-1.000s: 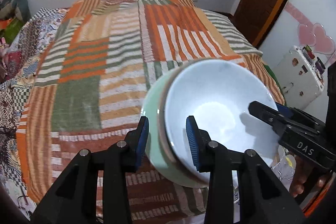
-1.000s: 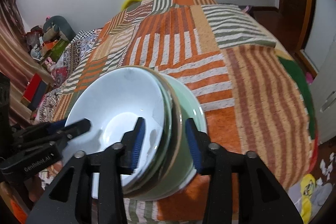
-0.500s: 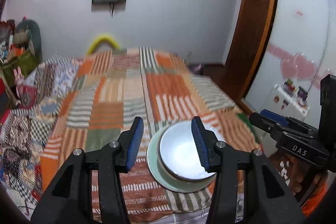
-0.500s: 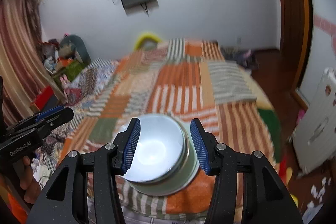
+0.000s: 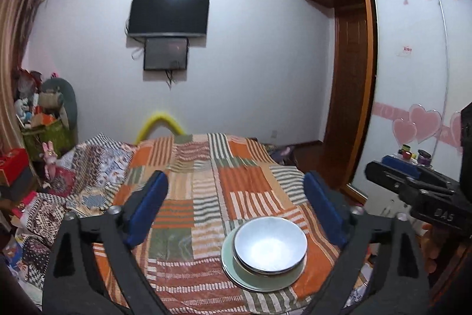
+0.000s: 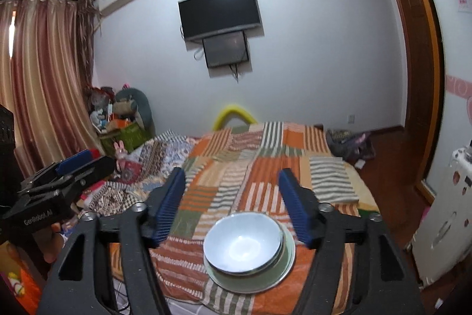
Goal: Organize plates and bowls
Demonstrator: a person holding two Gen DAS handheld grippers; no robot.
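A white bowl (image 5: 270,245) (image 6: 242,245) sits nested in a stack on a pale green plate (image 5: 236,275) (image 6: 283,264), near the front edge of a patchwork-covered bed (image 5: 206,182) (image 6: 265,161). My left gripper (image 5: 236,208) hangs above and short of the stack, its jaws opening wide with nothing between them. My right gripper (image 6: 233,205) is likewise raised clear of the stack, its jaws opening, nothing held. Each gripper shows in the other's view: the right one (image 5: 413,191) at the right edge, the left one (image 6: 59,185) at the left edge.
A wardrobe with sliding doors (image 5: 413,78) stands on the right, a white cabinet (image 6: 448,214) below it. Toys and boxes (image 5: 38,132) pile up at the left. A television (image 5: 169,15) hangs on the far wall. Curtains (image 6: 41,84) cover the left side.
Both grippers let go of the stack's rim, rose and drew back from it, tilting up toward the room. Their jaws have spread wider. The stack stays on the bed.
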